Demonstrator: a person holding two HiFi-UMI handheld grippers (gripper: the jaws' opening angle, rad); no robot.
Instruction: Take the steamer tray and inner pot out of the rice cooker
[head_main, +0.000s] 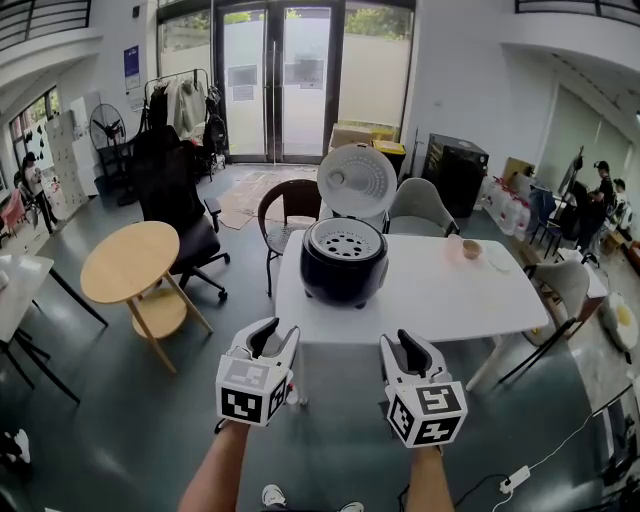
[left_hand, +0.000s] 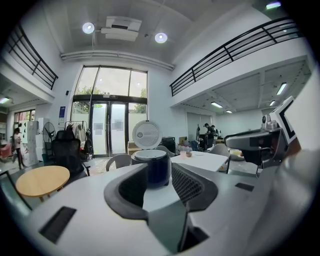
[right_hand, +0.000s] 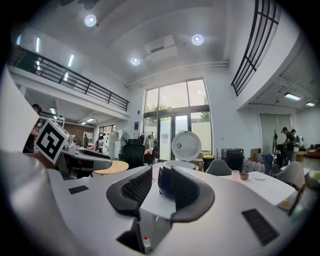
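The black rice cooker (head_main: 344, 260), lid up, shows its perforated steamer tray (head_main: 343, 240).

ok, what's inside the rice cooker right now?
The lid is up. A perforated steamer tray fills the mouth of the rice cooker. Anything beneath it, inner pot included, is covered.

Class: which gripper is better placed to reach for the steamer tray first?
The left gripper, narrowly: the cooker sits squarely between its open jaws, while one jaw of the right gripper partly covers it. Both are empty and short of the table.
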